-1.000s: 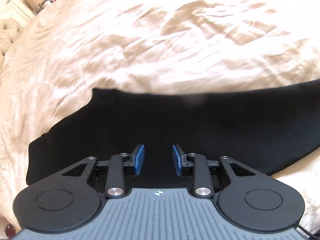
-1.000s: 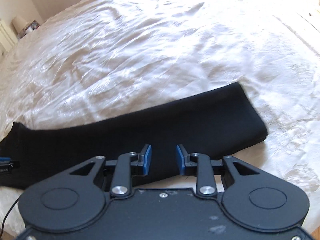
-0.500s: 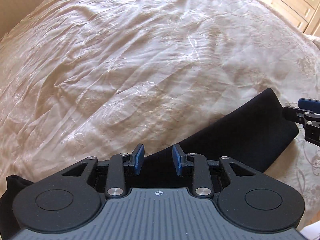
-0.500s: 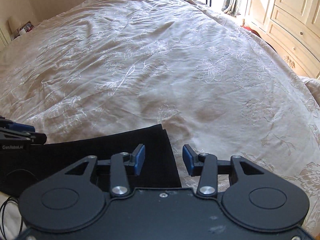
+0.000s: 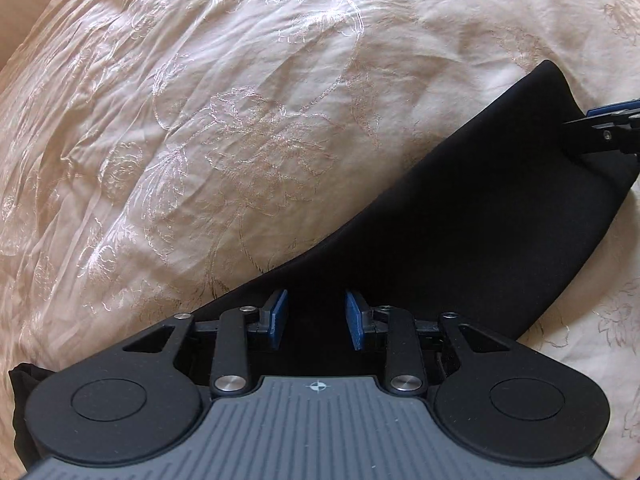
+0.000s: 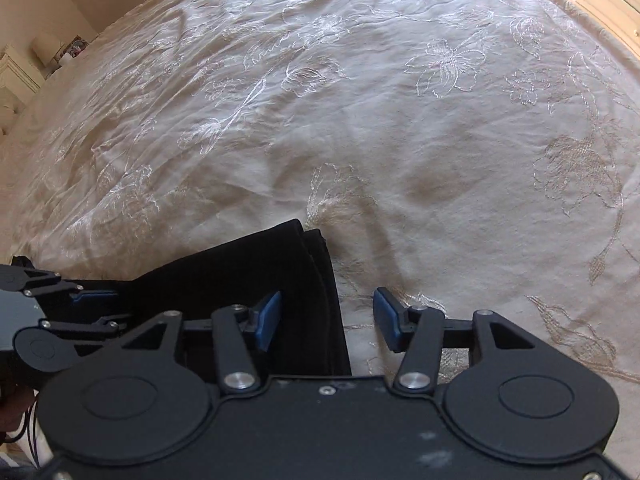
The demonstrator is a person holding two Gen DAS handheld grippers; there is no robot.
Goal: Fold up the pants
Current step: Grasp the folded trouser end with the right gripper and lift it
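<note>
Embroidered cream bedspread (image 6: 360,120), wrinkled, soft underlay. Black pants (image 5: 460,232) lie flat on it as a long doubled band along the near edge; hem end (image 6: 316,272) shows stacked layers. Fabric looks limp, light, matte, likely to sag and shift between layers, so pinch all layers at the hem corners. Left gripper (image 5: 316,314): jaws spread over the cloth, holding nothing. Right gripper (image 6: 327,316): jaws spread wide, straddling the hem edge.

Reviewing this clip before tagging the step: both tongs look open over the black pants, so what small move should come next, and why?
Probably shut the right tongs on the pants at their hem end, which lies between the open blue pads. The left tongs hang open over the cloth further along, gripping nothing, so no fold over the bedspread can start.
</note>
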